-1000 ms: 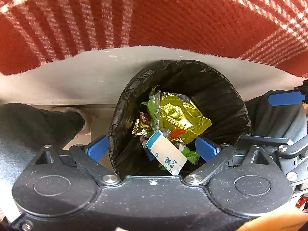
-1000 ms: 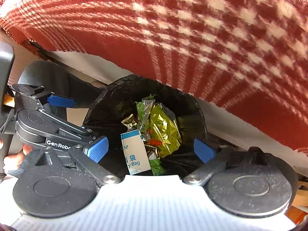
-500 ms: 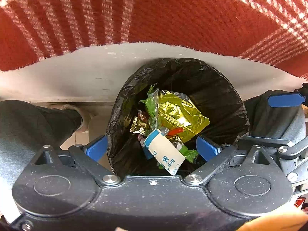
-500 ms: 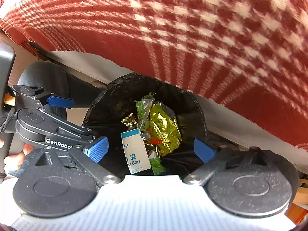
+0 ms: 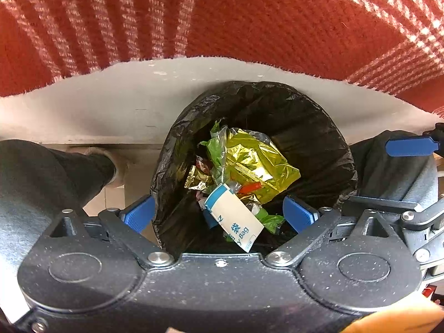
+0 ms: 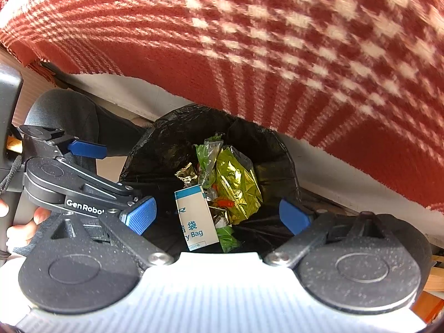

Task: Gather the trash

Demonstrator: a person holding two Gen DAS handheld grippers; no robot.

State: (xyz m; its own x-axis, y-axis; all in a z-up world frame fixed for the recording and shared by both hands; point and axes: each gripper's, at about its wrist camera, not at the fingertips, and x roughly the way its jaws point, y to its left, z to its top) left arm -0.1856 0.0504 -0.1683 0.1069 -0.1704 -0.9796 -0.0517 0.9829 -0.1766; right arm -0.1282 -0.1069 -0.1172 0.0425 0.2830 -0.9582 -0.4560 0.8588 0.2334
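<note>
A bin with a black liner (image 5: pixel 319 138) stands below both grippers, partly under a table edge. Inside lie a yellow-green foil wrapper (image 5: pixel 258 163), a white and blue packet (image 5: pixel 236 219) and a small gold wrapper (image 5: pixel 194 180). My left gripper (image 5: pixel 219 215) hangs open over the bin mouth, with nothing between its blue pads. In the right wrist view the same bin (image 6: pixel 272 149), foil wrapper (image 6: pixel 238 183) and packet (image 6: pixel 195 219) show. My right gripper (image 6: pixel 217 216) is open and empty above them. The left gripper's blue finger (image 6: pixel 88 148) shows at the left.
A red and white checked cloth (image 5: pixel 249 14) hangs over a white table edge (image 5: pixel 111 105) just behind the bin. A person's dark trouser leg (image 5: pixel 41 172) is left of the bin. A hand (image 6: pixel 19 227) holds the left gripper's handle.
Almost nothing differs. Both grippers stay open over the bin, and the trash inside lies as before. The views have drifted only slightly.
</note>
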